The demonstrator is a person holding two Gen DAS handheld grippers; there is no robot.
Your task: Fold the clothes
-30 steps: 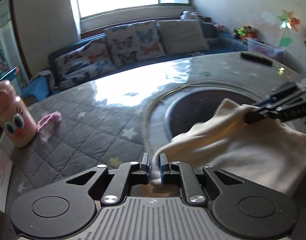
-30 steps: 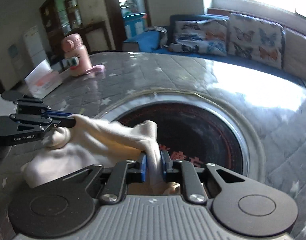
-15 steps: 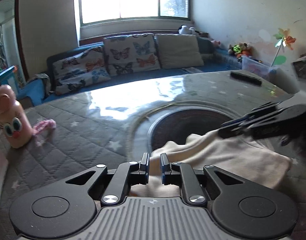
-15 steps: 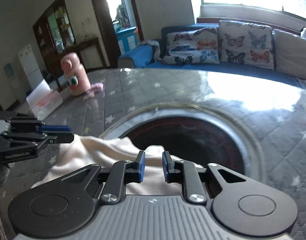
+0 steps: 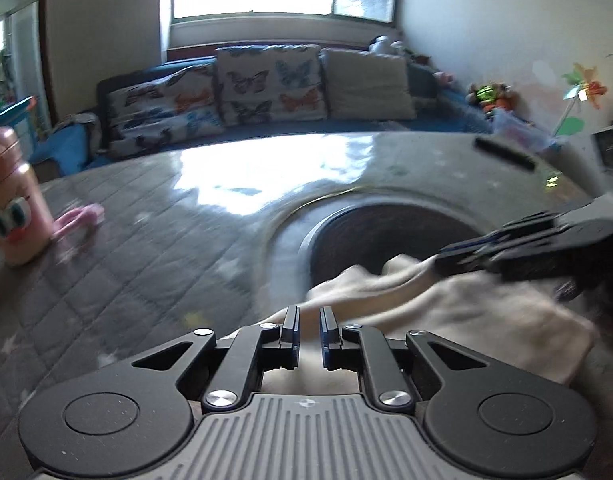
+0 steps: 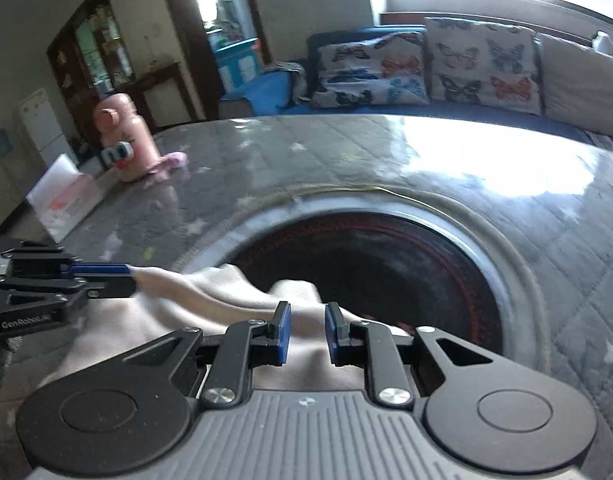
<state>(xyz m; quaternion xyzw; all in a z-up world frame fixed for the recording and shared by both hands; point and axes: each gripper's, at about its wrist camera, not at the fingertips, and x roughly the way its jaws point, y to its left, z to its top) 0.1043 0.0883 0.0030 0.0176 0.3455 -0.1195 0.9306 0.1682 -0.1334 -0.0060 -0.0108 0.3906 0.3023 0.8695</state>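
A wide counter (image 6: 446, 152), covered in grey quilted cloth with pale stars under a glossy sheet, fills both views; a dark round inset (image 6: 386, 272) ringed in metal sits in its middle. At the near edge of that ring lies the garment (image 5: 486, 320), a cream, soft, fleecy-looking cloth, rumpled into loose folds with one lobe over the rim of the inset. Its long axis seems to run across, from one pair of tongs to the other, so both stand at its ends and neither is clearly nearer. It lies just ahead of and beneath both. The left tongs (image 5: 308, 322) hang over the cloth's left end with the jaws a narrow gap apart; no cloth shows between them in the left view, though in the right view their tips touch a raised edge, so a grip there cannot be ruled out. The right tongs (image 6: 306, 316) stand open wider, holding nothing, cloth showing below the gap. Whether this heap is a fold just laid or one about to be taken up, the frames do not settle. A pink bottle (image 6: 126, 140) with cartoon eyes stands well apart to the left.
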